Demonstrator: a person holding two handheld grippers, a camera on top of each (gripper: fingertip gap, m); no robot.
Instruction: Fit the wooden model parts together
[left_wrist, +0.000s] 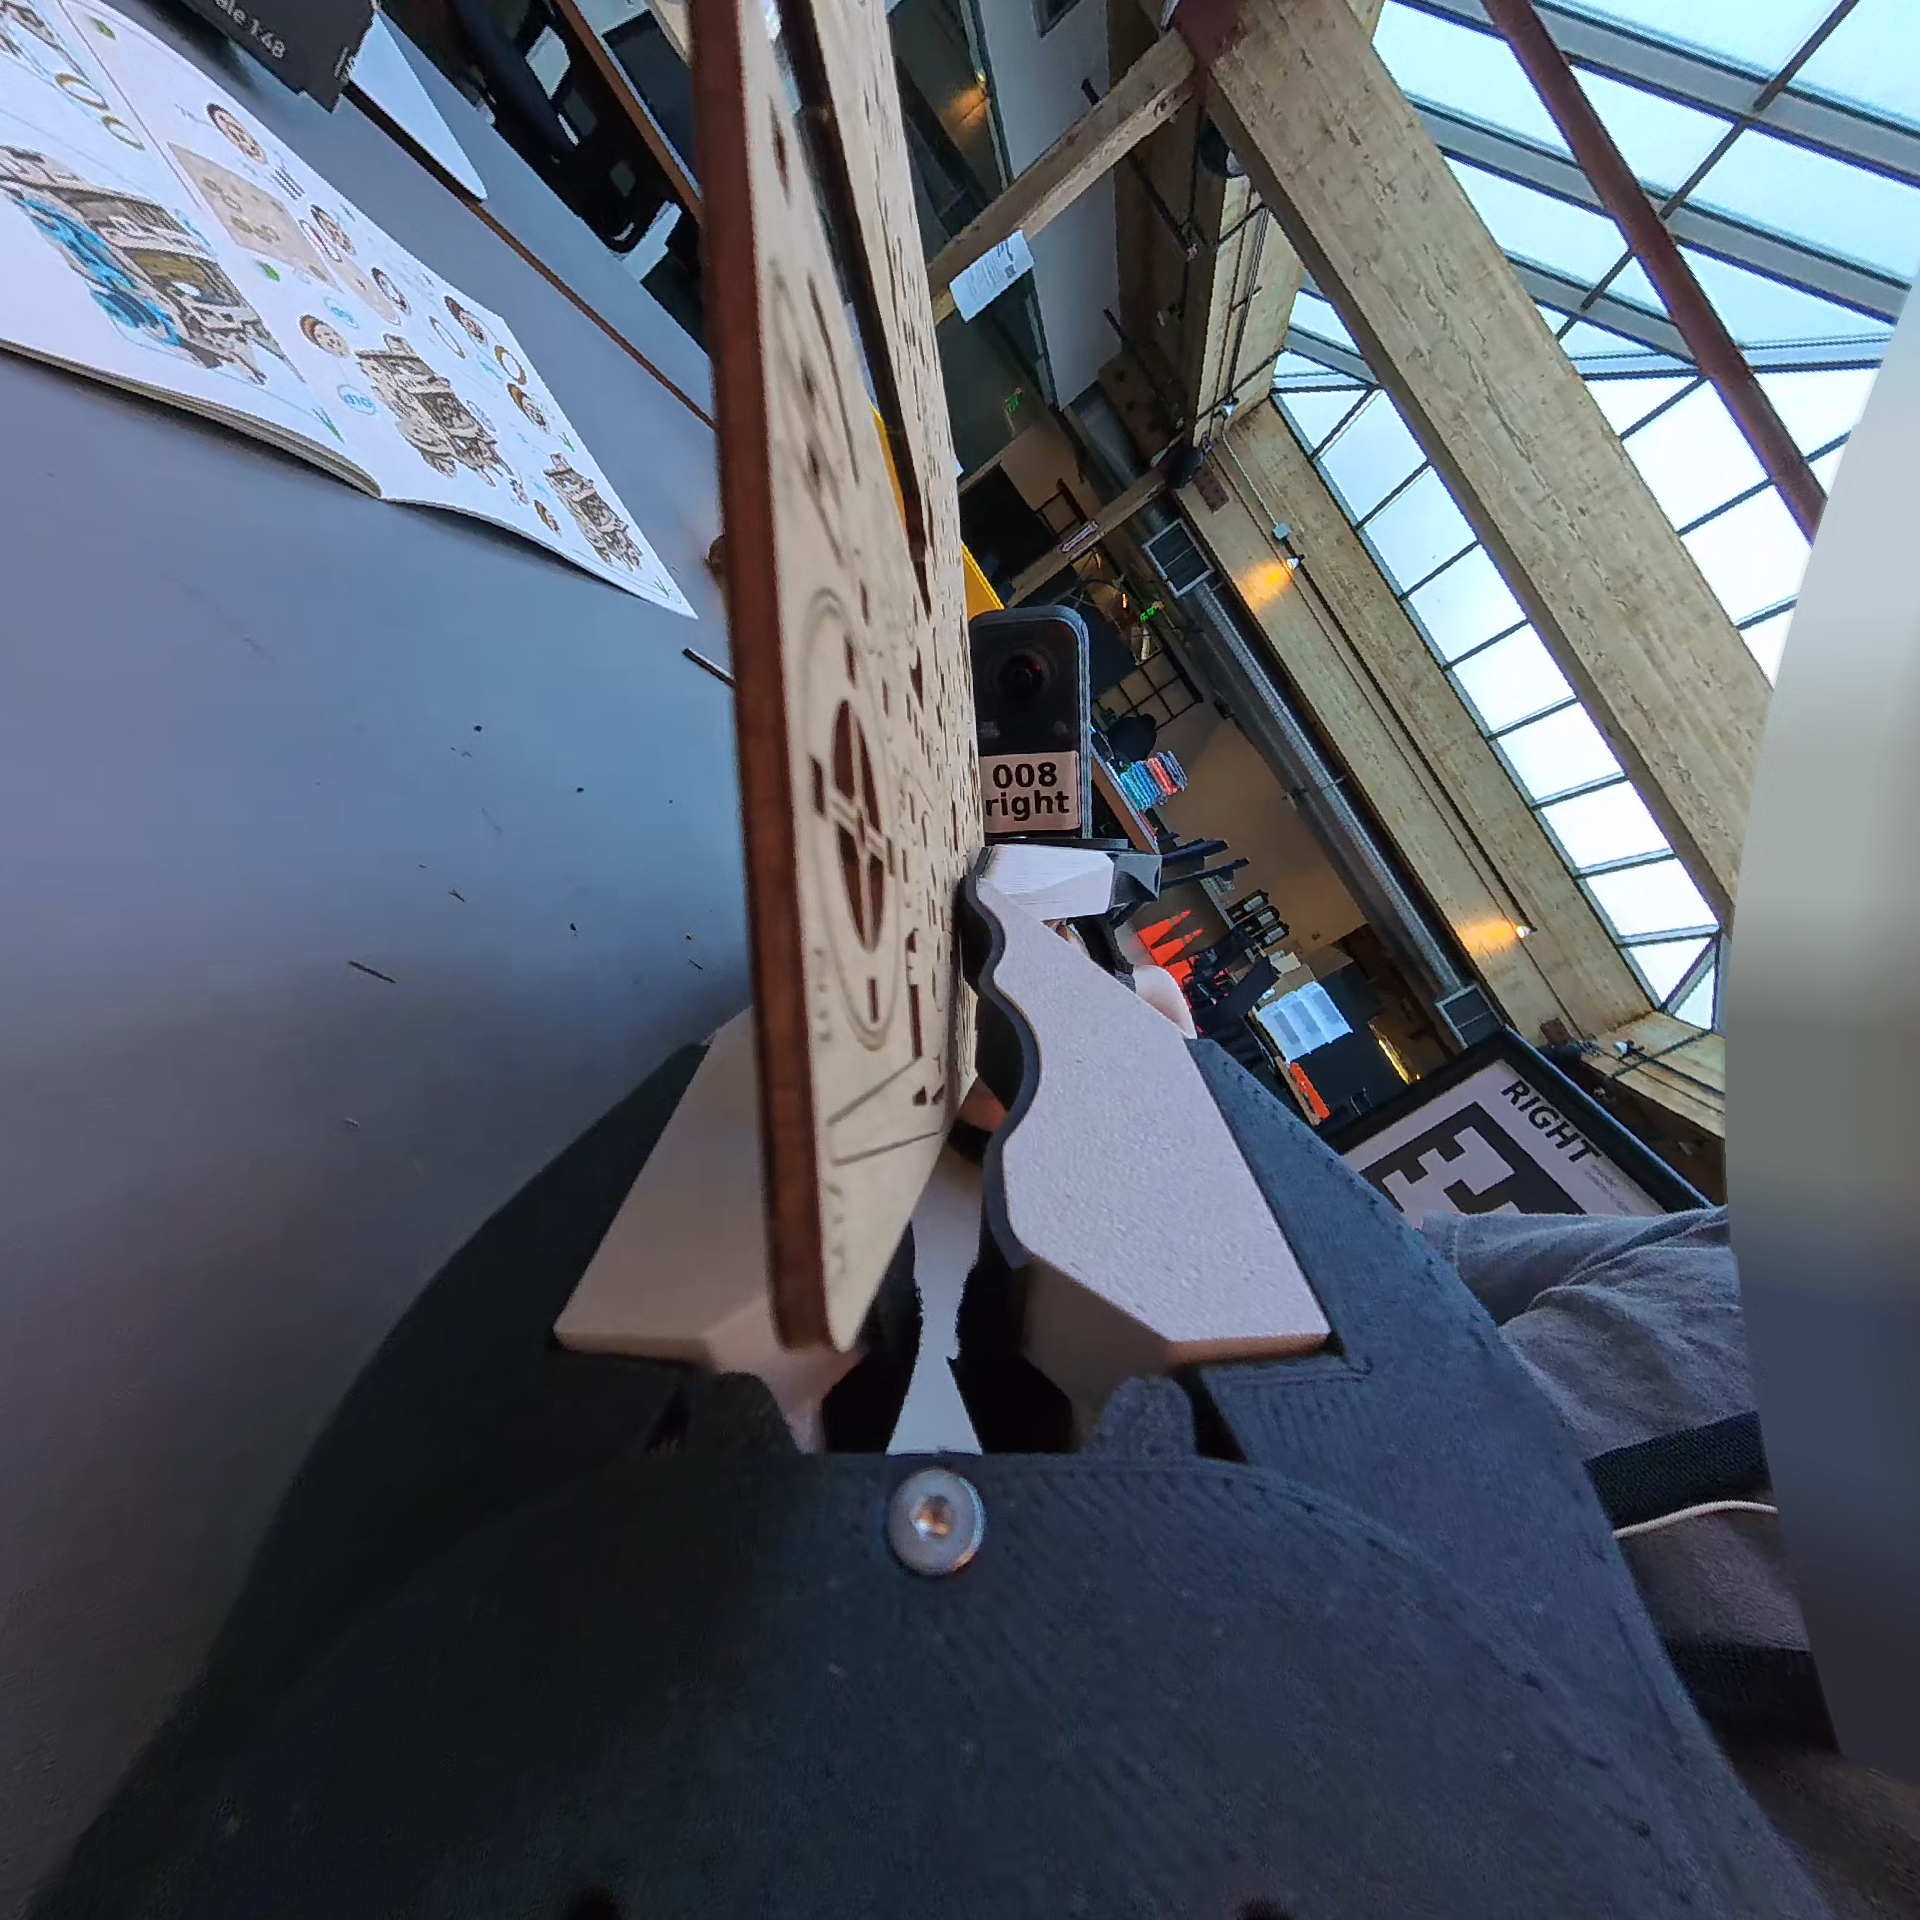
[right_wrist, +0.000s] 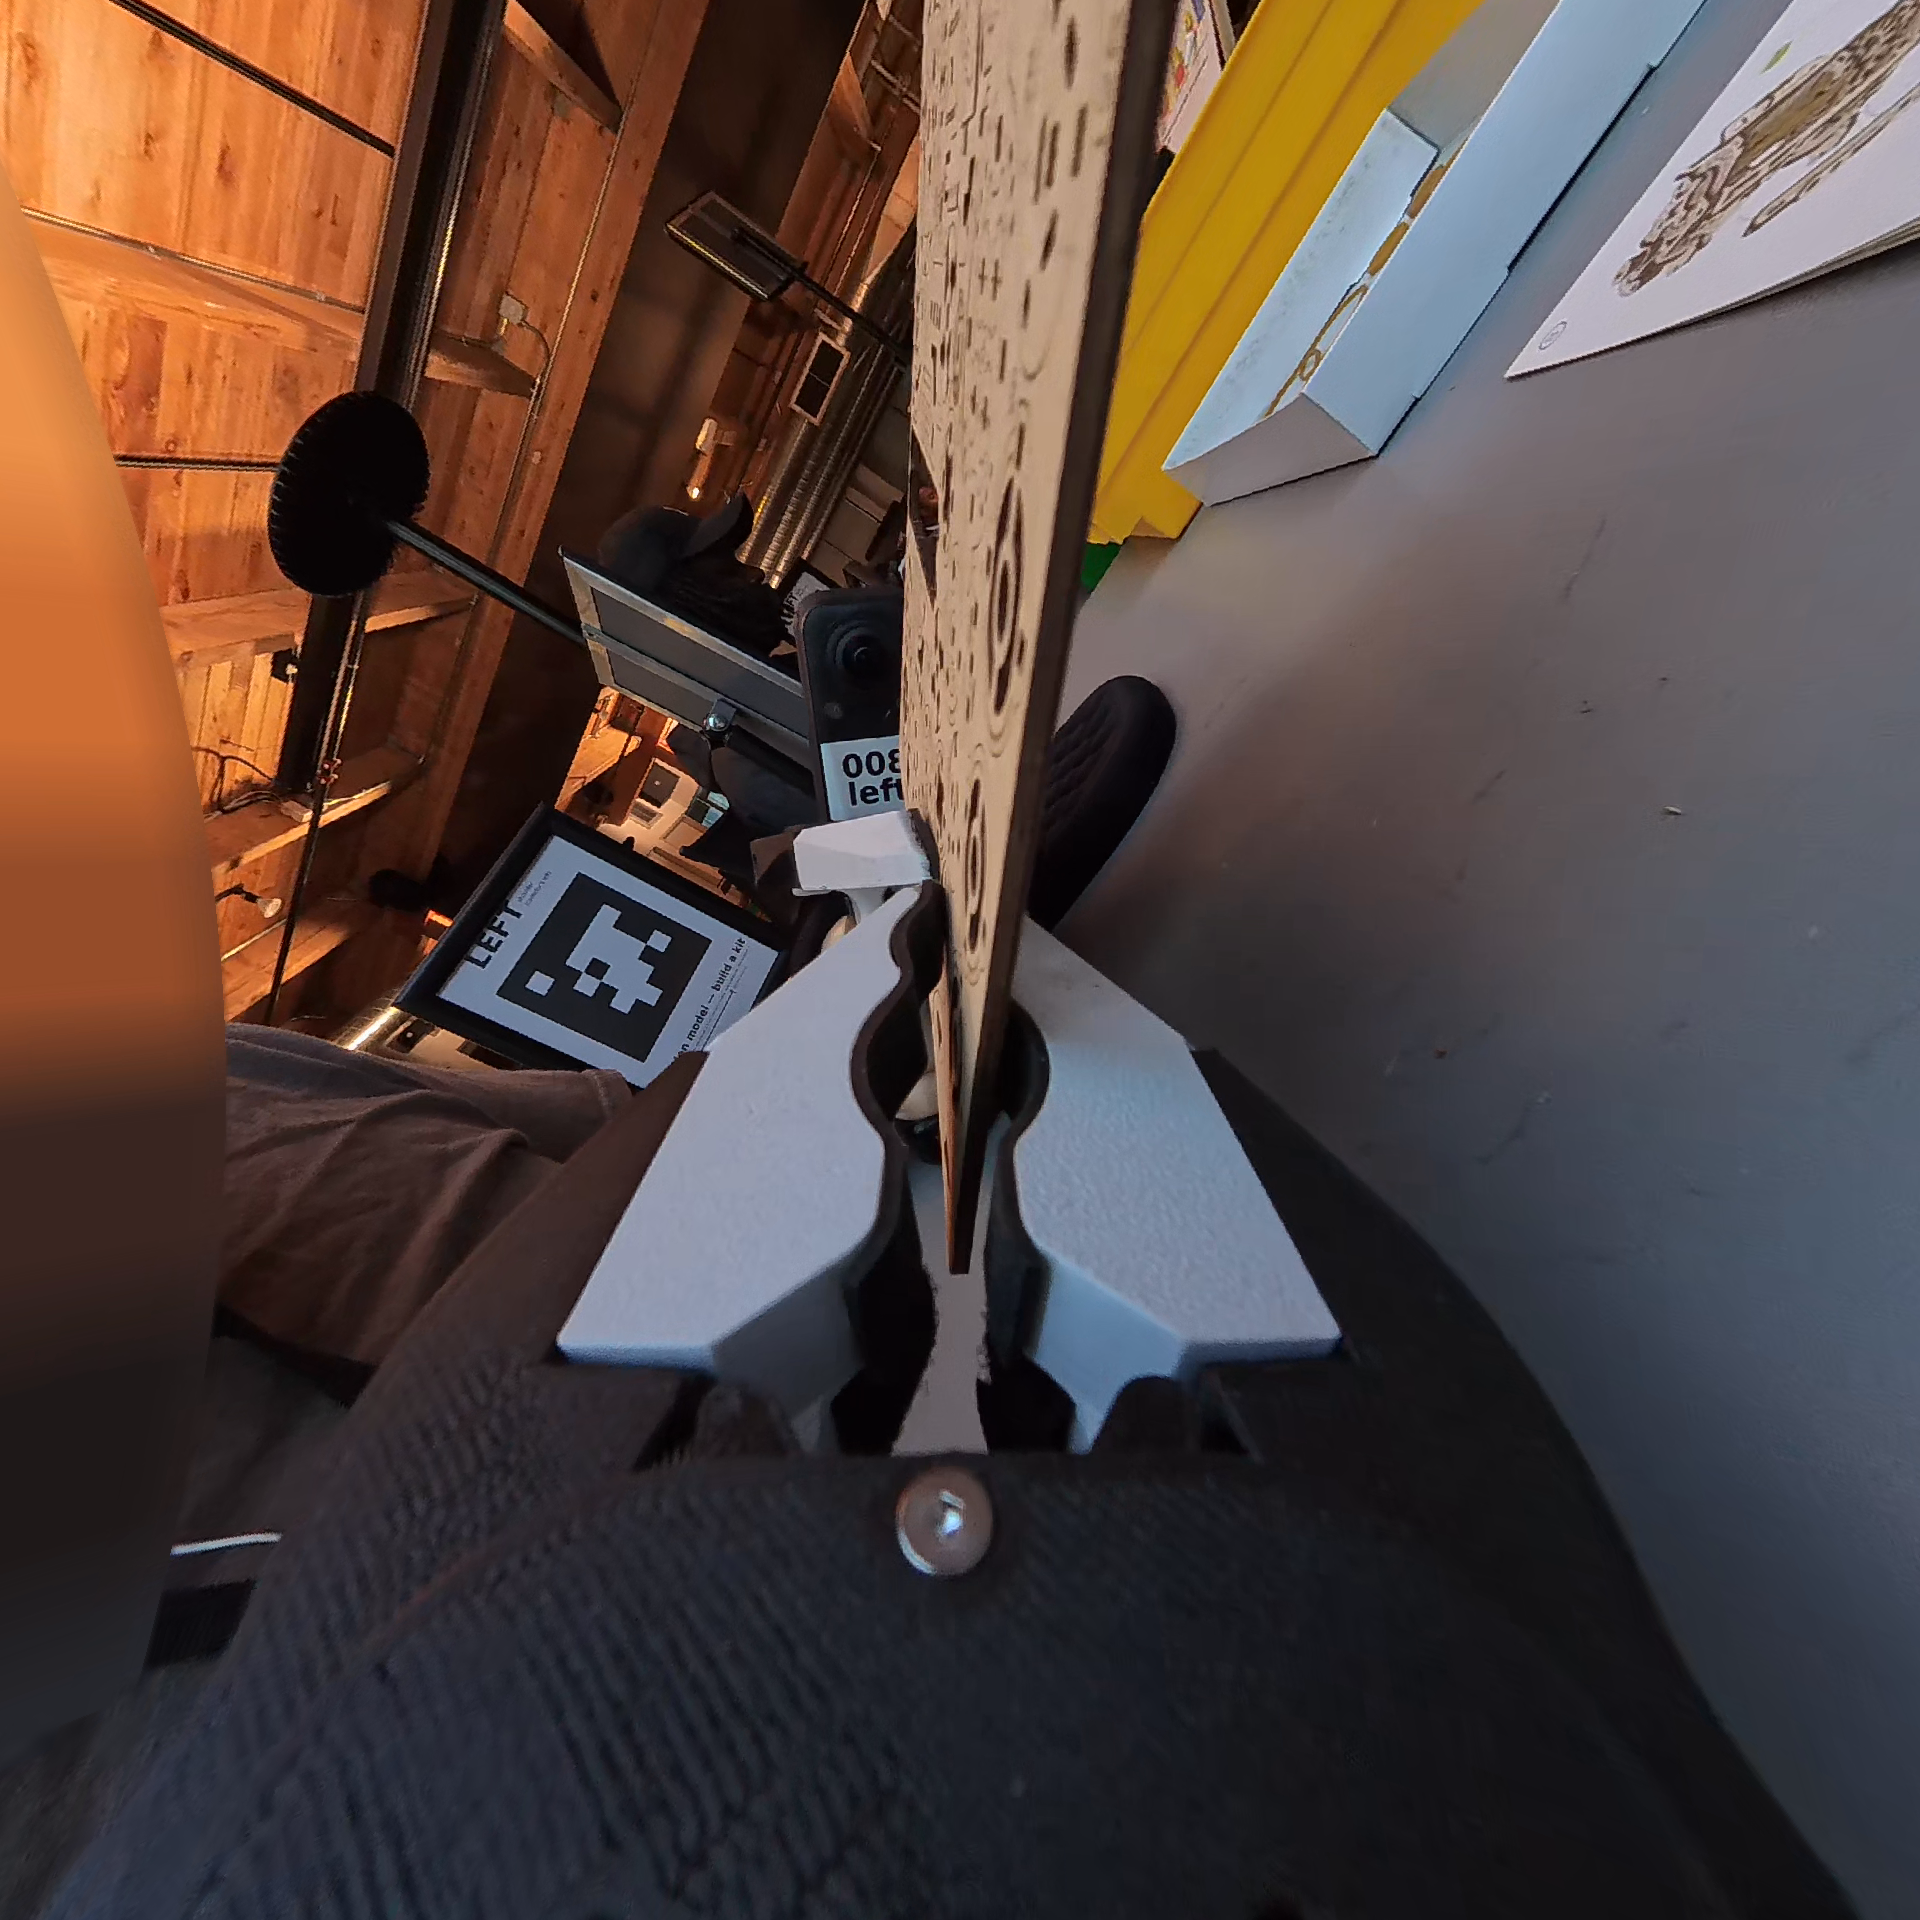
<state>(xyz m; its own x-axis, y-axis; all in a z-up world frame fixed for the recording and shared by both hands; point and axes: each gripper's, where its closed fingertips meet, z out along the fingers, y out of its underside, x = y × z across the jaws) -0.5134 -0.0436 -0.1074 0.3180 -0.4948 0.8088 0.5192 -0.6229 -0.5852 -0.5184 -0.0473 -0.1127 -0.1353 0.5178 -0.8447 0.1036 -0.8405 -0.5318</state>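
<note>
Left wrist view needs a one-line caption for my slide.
Left gripper clamps a laser-cut wooden sheet edge-on above a grey table, booklet open.

Wooden sheet (left_wrist: 831, 623) between left tongs (left_wrist: 883, 1091)

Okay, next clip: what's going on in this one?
A person holds a laser-cut wooden sheet edge-on above a grey table, one handheld gripper clamped on each end. The left gripper and the right gripper face each other, both shut on the sheet. An open instruction booklet lies on the table beside a white box. No loose parts are being joined yet.
</note>
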